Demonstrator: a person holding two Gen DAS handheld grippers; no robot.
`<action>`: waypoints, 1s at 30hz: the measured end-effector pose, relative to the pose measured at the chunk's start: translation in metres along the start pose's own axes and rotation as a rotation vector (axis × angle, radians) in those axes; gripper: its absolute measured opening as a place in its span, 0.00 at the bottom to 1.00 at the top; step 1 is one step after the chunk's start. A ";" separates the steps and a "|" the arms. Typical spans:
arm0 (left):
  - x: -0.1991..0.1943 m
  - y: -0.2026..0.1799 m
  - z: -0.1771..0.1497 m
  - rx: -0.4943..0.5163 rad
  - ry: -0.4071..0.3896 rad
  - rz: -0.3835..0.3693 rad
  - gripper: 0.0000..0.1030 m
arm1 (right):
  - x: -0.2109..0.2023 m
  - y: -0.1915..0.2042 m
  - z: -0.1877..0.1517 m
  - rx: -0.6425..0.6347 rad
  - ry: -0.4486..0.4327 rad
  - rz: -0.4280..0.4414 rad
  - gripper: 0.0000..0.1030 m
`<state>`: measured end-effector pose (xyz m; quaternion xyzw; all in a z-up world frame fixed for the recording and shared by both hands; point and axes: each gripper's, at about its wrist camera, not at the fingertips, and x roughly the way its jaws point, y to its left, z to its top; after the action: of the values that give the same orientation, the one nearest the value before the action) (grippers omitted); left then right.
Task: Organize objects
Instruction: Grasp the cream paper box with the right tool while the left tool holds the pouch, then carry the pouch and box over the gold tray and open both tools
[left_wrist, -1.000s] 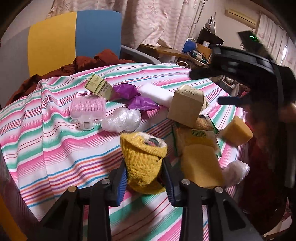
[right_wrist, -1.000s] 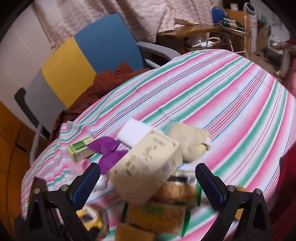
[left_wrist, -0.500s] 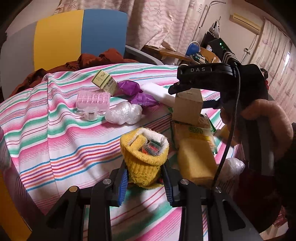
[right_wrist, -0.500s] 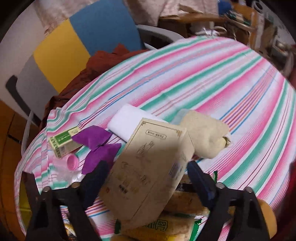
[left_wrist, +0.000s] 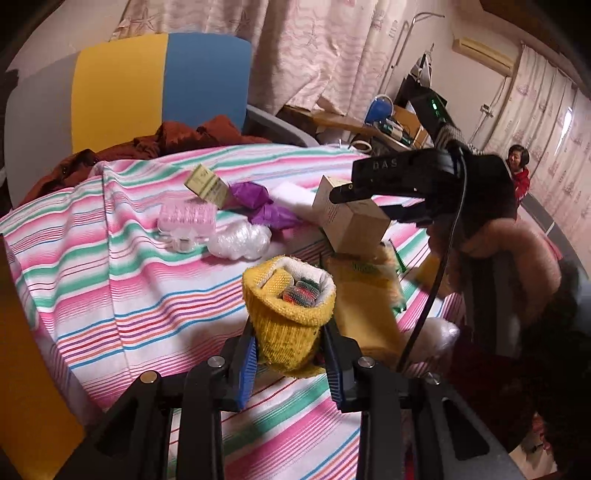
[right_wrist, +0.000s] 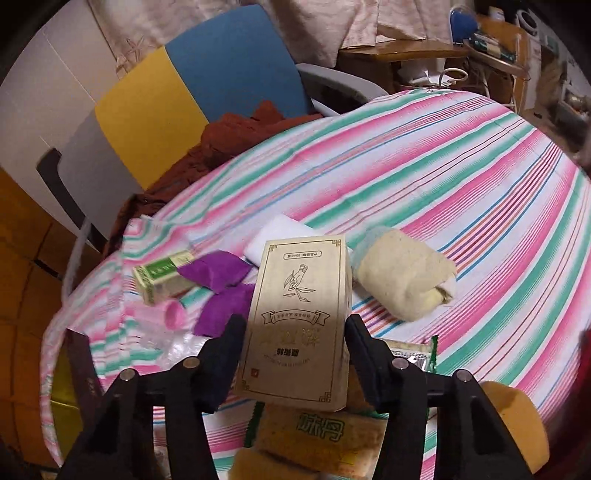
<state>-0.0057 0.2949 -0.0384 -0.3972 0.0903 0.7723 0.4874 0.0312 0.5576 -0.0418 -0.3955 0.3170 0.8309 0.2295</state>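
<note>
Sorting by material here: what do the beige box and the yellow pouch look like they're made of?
Beige box: seemingly thin printed cardboard, matte; sharp folded edges, flat faces with line art and text. Yellow pouch: knitted yarn, fuzzy and soft; visible stitch texture, a rolled white-lined rim, and it bulges between the left gripper's fingers.

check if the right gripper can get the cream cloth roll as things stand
Probably not yet: the right gripper is shut on the tan box. The cloth roll lies uncovered on the table just beyond, so the path looks free once the box is released.

Blue-yellow chair (left_wrist: 159, 85), pink curtains (left_wrist: 321, 48), wooden desk (right_wrist: 402, 50)
</note>
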 end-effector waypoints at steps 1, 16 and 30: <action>-0.002 0.000 0.000 -0.003 -0.004 0.002 0.30 | -0.002 0.000 0.000 0.000 -0.008 0.008 0.54; -0.110 0.062 -0.014 -0.177 -0.166 0.164 0.31 | -0.048 0.119 -0.038 -0.216 -0.001 0.432 0.55; -0.212 0.171 -0.129 -0.513 -0.161 0.610 0.68 | -0.017 0.316 -0.178 -0.598 0.327 0.713 0.68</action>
<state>-0.0344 -0.0043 -0.0183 -0.3989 -0.0301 0.9077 0.1267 -0.0676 0.2098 -0.0058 -0.4362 0.2123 0.8393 -0.2454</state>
